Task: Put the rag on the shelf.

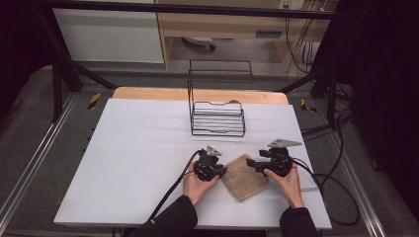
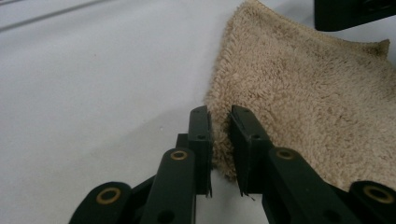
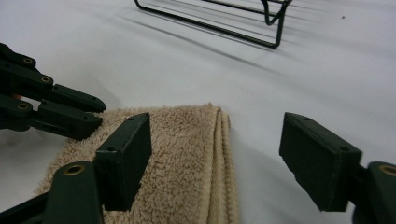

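**Towel pinched at its left edge**

Towel [image 1: 243, 176], beige and folded, lies on the white table [image 1: 138, 163] near the front edge, between both grippers. The left gripper [image 2: 219, 140] clamps the towel's edge between nearly closed jaws. The right gripper [image 3: 215, 158] straddles the folded corner, jaws spread wide. A black wire rack [image 1: 218, 118] stands well behind them.
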